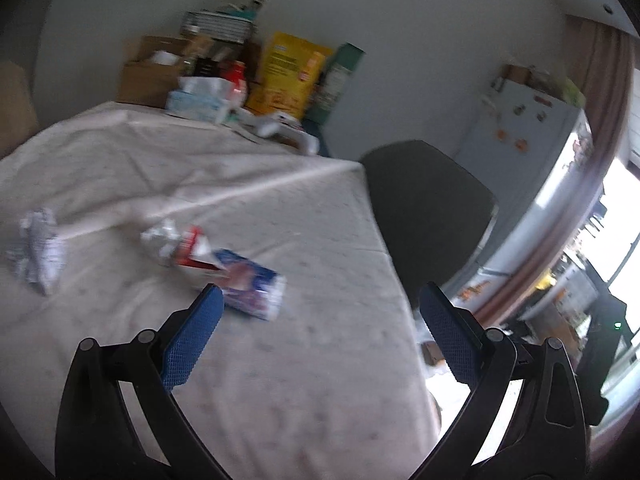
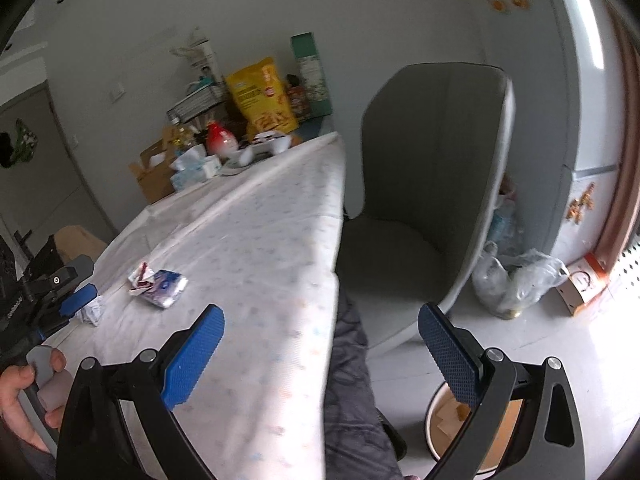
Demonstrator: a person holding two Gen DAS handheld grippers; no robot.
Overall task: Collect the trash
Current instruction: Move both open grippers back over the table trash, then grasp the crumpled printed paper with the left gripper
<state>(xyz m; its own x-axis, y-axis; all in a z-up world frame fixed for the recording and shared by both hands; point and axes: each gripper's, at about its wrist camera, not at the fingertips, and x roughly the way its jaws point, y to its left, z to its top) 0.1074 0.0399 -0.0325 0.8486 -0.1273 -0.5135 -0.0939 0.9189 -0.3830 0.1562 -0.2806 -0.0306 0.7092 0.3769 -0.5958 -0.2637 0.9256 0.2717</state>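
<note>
On the white tablecloth point(image 1: 280, 360) lie pieces of trash: a blue-and-white wrapper point(image 1: 254, 286) point(image 2: 168, 286), a crumpled red-and-white packet point(image 1: 180, 244) point(image 2: 140, 278) touching it, and a crumpled white paper ball point(image 1: 38, 248) point(image 2: 91, 312) further left. My left gripper point(image 1: 320, 300) is open just short of the blue wrapper, its left finger tip beside it, nothing held. In the right wrist view the left gripper point(image 2: 76, 300) shows at the far left in a hand. My right gripper point(image 2: 320, 320) is open over the table's right edge, empty. A round bin point(image 2: 468, 436) with paper scraps stands on the floor below it.
A grey chair point(image 2: 432, 184) point(image 1: 428, 216) stands at the table's right side. Boxes, a yellow bag point(image 1: 288, 76) point(image 2: 262, 94), tissues and bottles crowd the far end. Filled plastic bags point(image 2: 516, 280) and a fridge point(image 2: 576, 80) stand beyond the chair. A dark trouser leg point(image 2: 352, 392) is by the table edge.
</note>
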